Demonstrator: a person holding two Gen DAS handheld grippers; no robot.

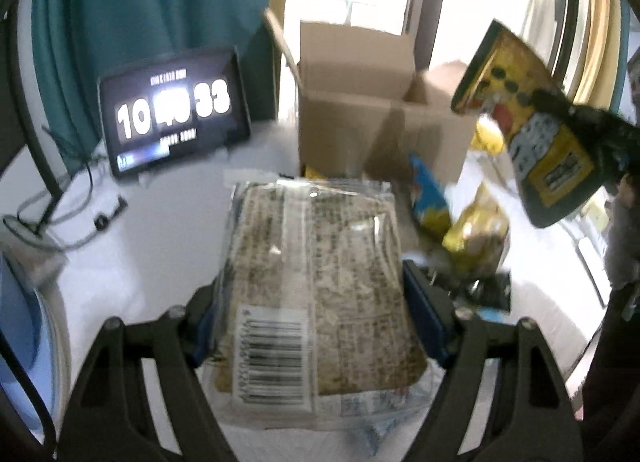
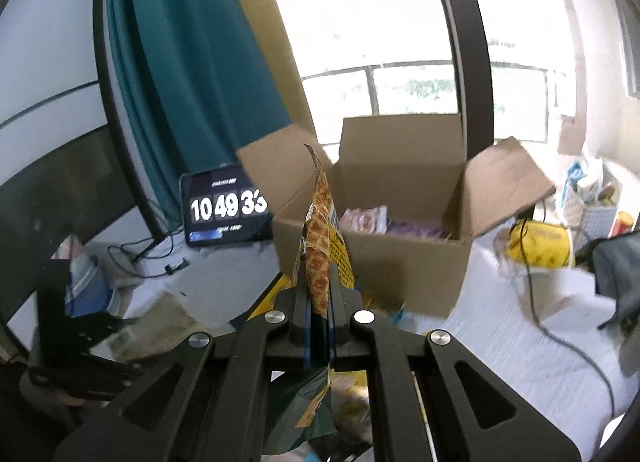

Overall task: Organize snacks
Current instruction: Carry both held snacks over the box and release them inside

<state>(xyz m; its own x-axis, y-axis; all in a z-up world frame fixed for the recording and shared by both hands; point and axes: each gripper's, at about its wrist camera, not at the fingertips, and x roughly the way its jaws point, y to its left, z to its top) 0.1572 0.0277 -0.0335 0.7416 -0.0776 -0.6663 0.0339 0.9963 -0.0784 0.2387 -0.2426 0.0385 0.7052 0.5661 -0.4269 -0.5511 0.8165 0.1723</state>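
Note:
My left gripper [image 1: 312, 302] is shut on a clear-wrapped pack of brown snacks [image 1: 320, 286] with a barcode, held above the white table. My right gripper [image 2: 320, 294] is shut on a yellow and green snack bag [image 2: 320, 246], held edge-on in front of the open cardboard box [image 2: 404, 262]. The same bag [image 1: 532, 130] shows high at the right in the left wrist view, beside the box [image 1: 360, 114]. The box holds several packets [image 2: 368, 220].
A tablet clock [image 1: 176, 114] stands left of the box, with cables [image 1: 68, 218] beside it. Loose snack bags [image 1: 472, 234] lie on the table right of my left gripper. A yellow bag [image 2: 540, 242] and a cable lie right of the box. A teal curtain hangs behind.

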